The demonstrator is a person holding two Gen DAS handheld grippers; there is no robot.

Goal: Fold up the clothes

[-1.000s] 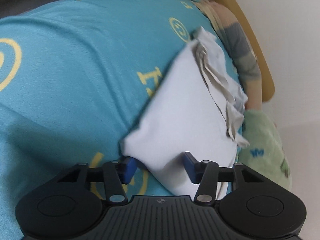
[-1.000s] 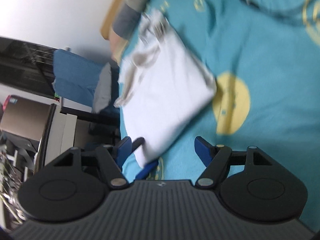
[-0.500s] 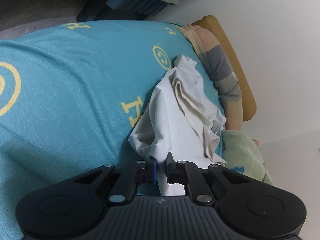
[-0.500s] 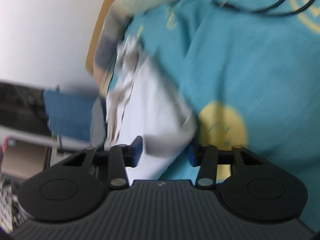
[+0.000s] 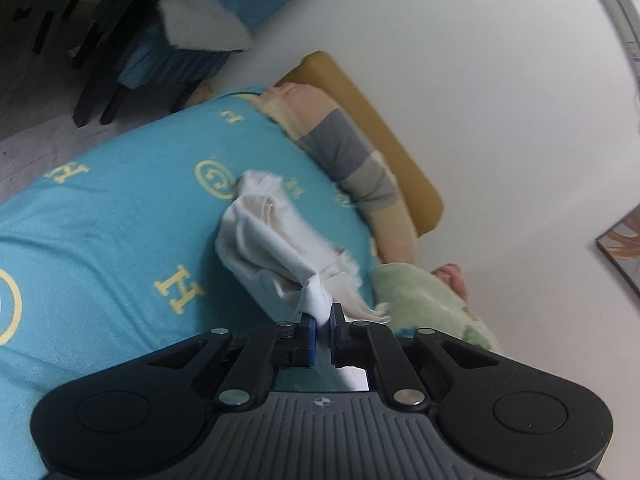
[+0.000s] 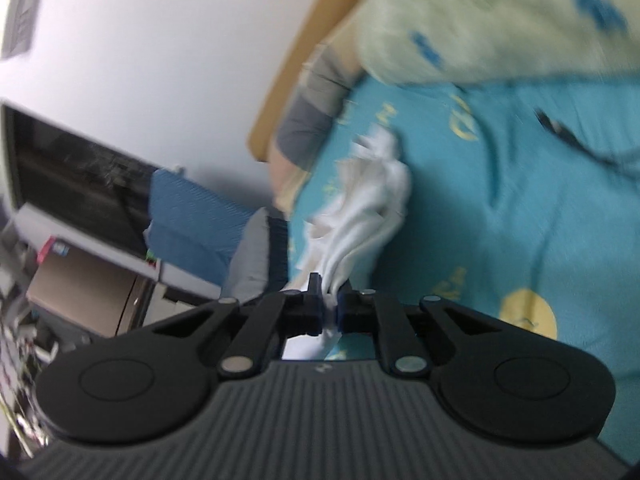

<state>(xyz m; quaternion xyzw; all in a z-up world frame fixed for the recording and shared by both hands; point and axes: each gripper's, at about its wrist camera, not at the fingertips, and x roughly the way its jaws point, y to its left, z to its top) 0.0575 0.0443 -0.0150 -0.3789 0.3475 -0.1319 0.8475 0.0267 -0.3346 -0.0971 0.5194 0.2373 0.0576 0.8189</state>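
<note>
A corner of the white garment (image 5: 276, 248) is pinched between the closed fingers of the left gripper (image 5: 323, 322), another bunched edge (image 6: 360, 216) is clamped by the right gripper (image 6: 329, 300), and the cloth is seen draped above the teal bedsheet (image 5: 100, 216) near a striped pillow (image 5: 348, 160).

A white garment (image 5: 276, 248) is showing against a turquoise bedsheet (image 5: 100, 208) printed with yellow letters and circles; a pale green blanket (image 6: 480, 20) is bearing blue markings beside a grey-and-peach striped pillow (image 5: 352, 164).
</note>
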